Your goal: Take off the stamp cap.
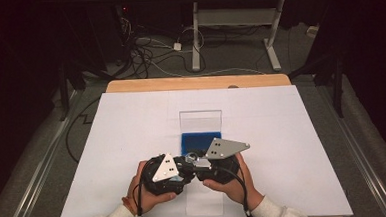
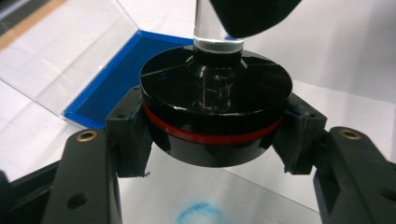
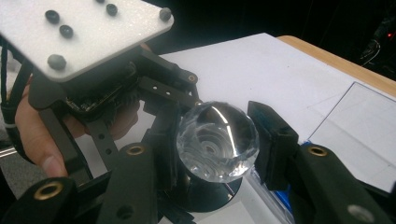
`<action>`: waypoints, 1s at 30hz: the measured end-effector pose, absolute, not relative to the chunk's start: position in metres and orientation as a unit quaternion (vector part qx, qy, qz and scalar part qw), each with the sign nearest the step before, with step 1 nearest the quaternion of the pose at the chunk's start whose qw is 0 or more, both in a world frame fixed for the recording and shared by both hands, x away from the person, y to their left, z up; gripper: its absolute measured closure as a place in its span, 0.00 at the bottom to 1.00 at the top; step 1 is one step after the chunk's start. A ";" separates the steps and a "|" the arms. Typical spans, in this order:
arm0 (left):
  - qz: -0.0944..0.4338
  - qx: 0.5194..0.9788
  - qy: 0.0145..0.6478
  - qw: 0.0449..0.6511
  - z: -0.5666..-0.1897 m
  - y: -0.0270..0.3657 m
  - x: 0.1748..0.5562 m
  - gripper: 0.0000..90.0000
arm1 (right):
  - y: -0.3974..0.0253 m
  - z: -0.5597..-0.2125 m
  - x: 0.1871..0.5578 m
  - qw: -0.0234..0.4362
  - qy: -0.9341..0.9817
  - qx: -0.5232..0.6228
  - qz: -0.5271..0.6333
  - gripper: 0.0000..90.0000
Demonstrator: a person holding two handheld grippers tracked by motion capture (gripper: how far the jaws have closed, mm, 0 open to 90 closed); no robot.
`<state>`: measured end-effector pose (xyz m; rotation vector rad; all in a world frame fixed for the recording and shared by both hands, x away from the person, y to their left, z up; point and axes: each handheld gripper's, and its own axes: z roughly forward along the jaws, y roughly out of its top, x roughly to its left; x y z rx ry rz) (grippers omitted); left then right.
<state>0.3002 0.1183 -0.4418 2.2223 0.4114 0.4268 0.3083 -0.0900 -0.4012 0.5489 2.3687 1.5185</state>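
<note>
A black round base (image 2: 215,88) with a red ring around it carries a clear stem (image 2: 218,28) topped by a faceted glass ball (image 3: 217,140). My left gripper (image 2: 215,135) is shut on the base, pads pressing its two sides. My right gripper (image 3: 217,142) is shut on the glass ball, one pad on each side. In the high view both grippers meet near the table's front middle, the left gripper (image 1: 186,167) beside the right gripper (image 1: 201,160). The base (image 3: 210,191) shows under the ball in the right gripper view.
A shallow blue-lined box (image 1: 201,142) lies just beyond the grippers, its clear lid (image 1: 200,120) standing open behind it. White paper (image 1: 282,134) covers the wooden table. A clear sheet (image 1: 204,200) lies under the hands, with a blue smudge (image 2: 198,214) on it.
</note>
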 end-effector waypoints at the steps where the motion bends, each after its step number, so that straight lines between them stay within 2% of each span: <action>1: 0.167 0.883 0.163 0.408 -0.442 0.118 0.300 0.41 | -0.090 -0.402 0.308 0.135 0.819 0.192 0.524 0.64; 6: 0.158 0.879 0.164 0.418 -0.442 0.119 0.301 0.41 | -0.091 -0.402 0.306 0.140 0.816 0.191 0.528 0.64; 15: 0.155 0.892 0.153 0.396 -0.441 0.119 0.303 0.41 | -0.091 -0.406 0.304 0.144 0.815 0.192 0.527 0.64; 24: 0.125 0.889 0.155 0.412 -0.446 0.121 0.307 0.41 | -0.091 -0.412 0.300 0.154 0.805 0.203 0.536 0.64; 26: 0.104 0.875 0.206 0.426 -0.449 0.132 0.317 0.41 | -0.091 -0.412 0.296 0.169 0.803 0.195 0.537 0.64; 27: 0.105 0.862 0.229 0.440 -0.448 0.142 0.321 0.41 | -0.091 -0.411 0.293 0.183 0.805 0.187 0.532 0.64; 30: 0.153 0.862 0.209 0.435 -0.437 0.148 0.313 0.41 | -0.097 -0.406 0.291 0.182 0.797 0.187 0.545 0.64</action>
